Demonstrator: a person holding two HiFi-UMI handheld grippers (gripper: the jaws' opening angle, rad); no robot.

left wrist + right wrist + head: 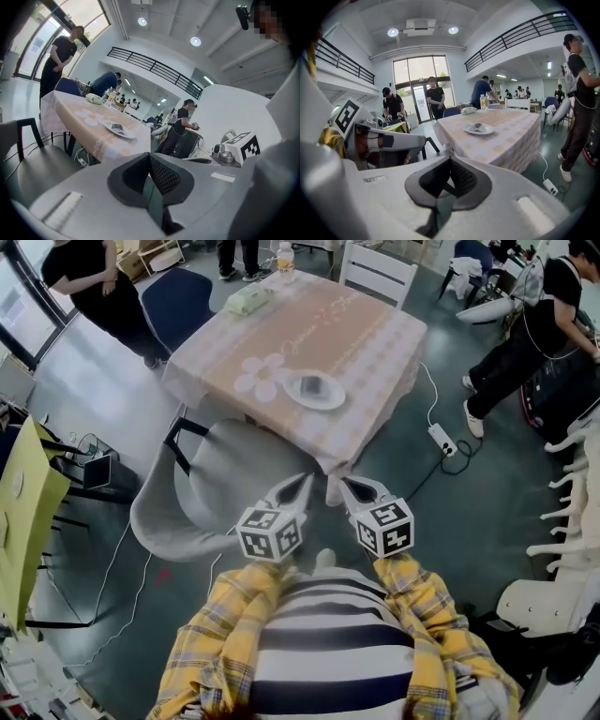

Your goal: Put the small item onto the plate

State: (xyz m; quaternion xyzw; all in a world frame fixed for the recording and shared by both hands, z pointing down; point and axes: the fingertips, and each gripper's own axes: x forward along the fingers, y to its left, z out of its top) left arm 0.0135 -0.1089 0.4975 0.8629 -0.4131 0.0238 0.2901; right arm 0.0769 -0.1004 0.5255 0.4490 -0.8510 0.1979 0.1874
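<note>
- Left hand-held gripper (150, 158) has its jaws pressed together with nothing between them, and the right hand-held gripper (449, 161) is closed and empty in the same way. Both hang close to our body, well short of the tabletop (370, 329).
- We see the small item (313, 385) already lying on the plate (330, 400), a low dark lump near the plate's middle. The plate stands toward the near side of the tabletop, just right of a flower print (260, 376).
- We judge the item light and easy to lift. Whether it is stiff or soft is too small to tell.
- If we take it up again, we would pinch it across its short sides from above and keep the pads off the plate, which looks shallow and may slide on the cloth.
- The cloth hangs over the near edge, so we must clear that edge first and then reach in over it.
- A grey chair (192, 498) crowds the near left side.
- On the right floor lie a power strip (441, 439) and its cable.
- Open floor lies straight ahead, between chair and cable.
- People stand at far left and far right, well apart from the plate.
</note>
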